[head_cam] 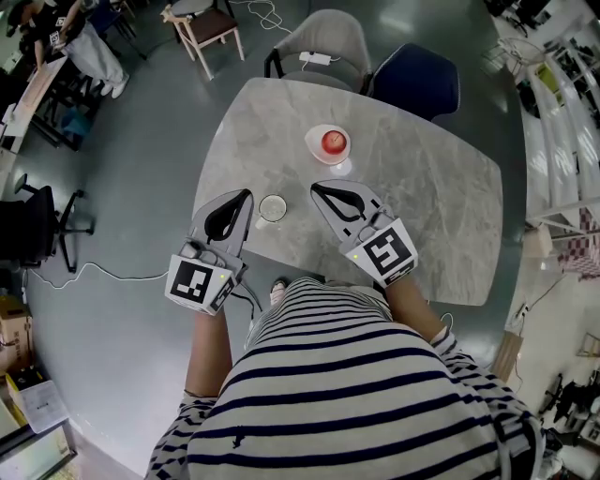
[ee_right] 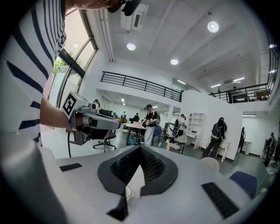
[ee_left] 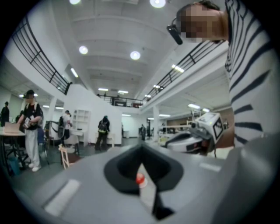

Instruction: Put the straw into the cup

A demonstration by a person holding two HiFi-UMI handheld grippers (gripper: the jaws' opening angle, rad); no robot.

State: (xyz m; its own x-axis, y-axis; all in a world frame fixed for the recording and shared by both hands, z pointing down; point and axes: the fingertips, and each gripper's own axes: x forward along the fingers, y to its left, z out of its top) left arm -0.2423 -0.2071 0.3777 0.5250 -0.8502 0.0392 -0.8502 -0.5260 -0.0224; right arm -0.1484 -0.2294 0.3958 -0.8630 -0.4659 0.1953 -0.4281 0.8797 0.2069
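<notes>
Floor (head_cam: 141, 169): dark grey, glossy; a white cable (head_cam: 103, 272) trails across it.
Table (head_cam: 422, 216): pale marble top, rounded corners.
Seating: grey chair (head_cam: 323, 37) and blue chair (head_cam: 417, 80) at the table's far edge. A wooden chair (head_cam: 211, 26) stands apart, and a black office chair (head_cam: 37, 225) is at the left.
Walls (ee_right: 210, 118): white.
Mezzanine railing (ee_right: 140, 83): black bars.
Ceiling lights (ee_right: 213, 27): round, recessed, lit.
Window (ee_right: 70, 65): tall, daylit.
Shelving unit (ee_left: 81, 119): white, against the far wall.

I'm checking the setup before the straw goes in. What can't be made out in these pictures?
Straw: found in no view; too small in the head view, if there.
Cup contents: head view, too small.
Red thing on the pink plate: head view, too small to name.
</notes>
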